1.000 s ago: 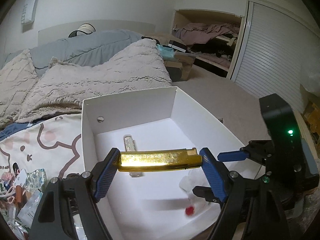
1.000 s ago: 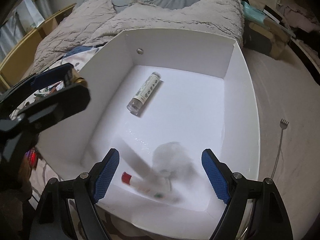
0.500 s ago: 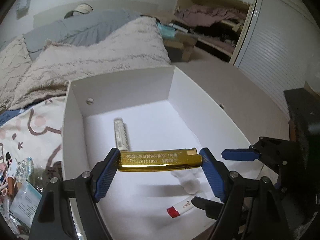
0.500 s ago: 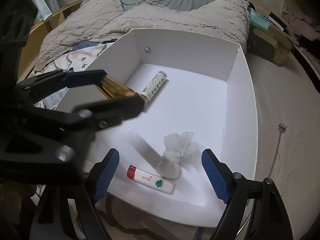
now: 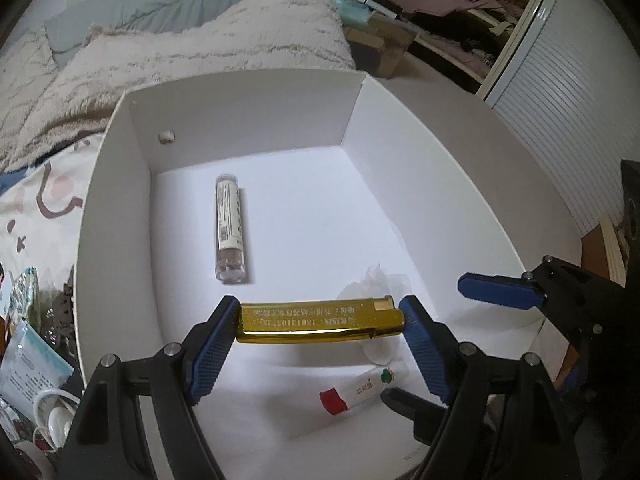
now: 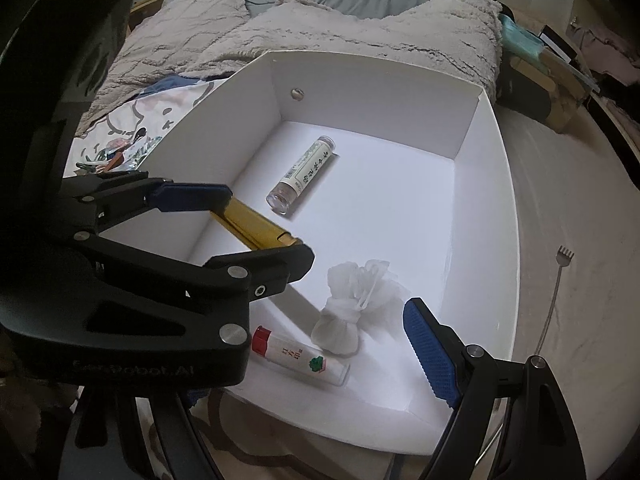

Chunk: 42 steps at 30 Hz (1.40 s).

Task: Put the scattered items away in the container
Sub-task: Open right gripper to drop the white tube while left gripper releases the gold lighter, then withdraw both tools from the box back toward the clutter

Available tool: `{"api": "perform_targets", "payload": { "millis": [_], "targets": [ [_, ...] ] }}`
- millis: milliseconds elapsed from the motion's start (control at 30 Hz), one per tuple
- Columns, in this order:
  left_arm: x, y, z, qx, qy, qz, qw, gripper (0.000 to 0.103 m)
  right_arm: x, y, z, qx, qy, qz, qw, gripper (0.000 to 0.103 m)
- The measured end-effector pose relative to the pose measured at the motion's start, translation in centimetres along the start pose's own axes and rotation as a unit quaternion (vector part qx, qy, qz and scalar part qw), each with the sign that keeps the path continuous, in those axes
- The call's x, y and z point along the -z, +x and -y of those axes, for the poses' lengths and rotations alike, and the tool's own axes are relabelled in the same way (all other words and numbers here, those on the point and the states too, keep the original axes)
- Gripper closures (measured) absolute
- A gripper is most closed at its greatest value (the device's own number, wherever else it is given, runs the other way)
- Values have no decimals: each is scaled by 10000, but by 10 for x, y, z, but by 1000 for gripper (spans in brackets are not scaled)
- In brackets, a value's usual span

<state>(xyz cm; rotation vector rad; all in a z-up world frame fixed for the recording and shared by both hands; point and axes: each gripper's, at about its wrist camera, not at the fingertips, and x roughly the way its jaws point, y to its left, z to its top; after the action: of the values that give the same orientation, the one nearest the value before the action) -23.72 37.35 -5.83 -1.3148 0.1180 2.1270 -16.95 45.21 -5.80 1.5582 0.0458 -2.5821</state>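
Note:
An open white box (image 5: 240, 80) (image 6: 380, 60) sits on the bed. My left gripper (image 5: 320, 312) (image 6: 258, 226) hangs over its near left part, shut on a gold bar-shaped case (image 5: 320, 322) (image 6: 256, 228) gripped end to end. On the box floor lie a clear labelled vial (image 5: 228, 228) (image 6: 304, 174), a white gauze pouch (image 6: 352, 308) and a white tube with a red cap (image 5: 360, 390) (image 6: 300, 356). My right gripper (image 6: 318, 308) stands open above the pouch, holding nothing. Its left finger is hidden behind the left gripper's body.
Loose packets and small items (image 5: 32, 360) are heaped on the printed sheet left of the box. A beige blanket (image 5: 200, 40) lies behind it. A thin metal back scratcher (image 6: 556, 292) lies on the cover to the right. A slatted closet door (image 5: 580, 100) stands far right.
My left gripper has sunk and tipped down over the box with the gold case. The pouch and red-capped tube, blurred a second ago, now lie still. The right gripper has stayed put.

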Motion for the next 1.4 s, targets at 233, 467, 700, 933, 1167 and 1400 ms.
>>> {"api": "perform_targets", "payload": {
  "millis": [233,467,700,933,1167,1400],
  "targets": [
    [1,5,-7,-93,-166,-169,9997,22,-2,0,0,3,13,-2,10000,19],
    [0,-1,-3,-64,-100,-54,9999,10,-2,1,0,16,9,-13,10000,19],
    [0,-9,2,-259,123,124,9995,9,-3,0,2,36,17,61,10000,19],
    [-4,-28,-1,-486,187,602,9968,9,-2,-5,4,138,82,301,9994,19],
    [-2,-47,-10,-549,189,983,9935,1,-7,-10,12,257,240,569,9978,19],
    [5,-62,-31,-686,72,1196,9904,1,-8,-18,14,389,310,919,9945,5]
  ]
}}
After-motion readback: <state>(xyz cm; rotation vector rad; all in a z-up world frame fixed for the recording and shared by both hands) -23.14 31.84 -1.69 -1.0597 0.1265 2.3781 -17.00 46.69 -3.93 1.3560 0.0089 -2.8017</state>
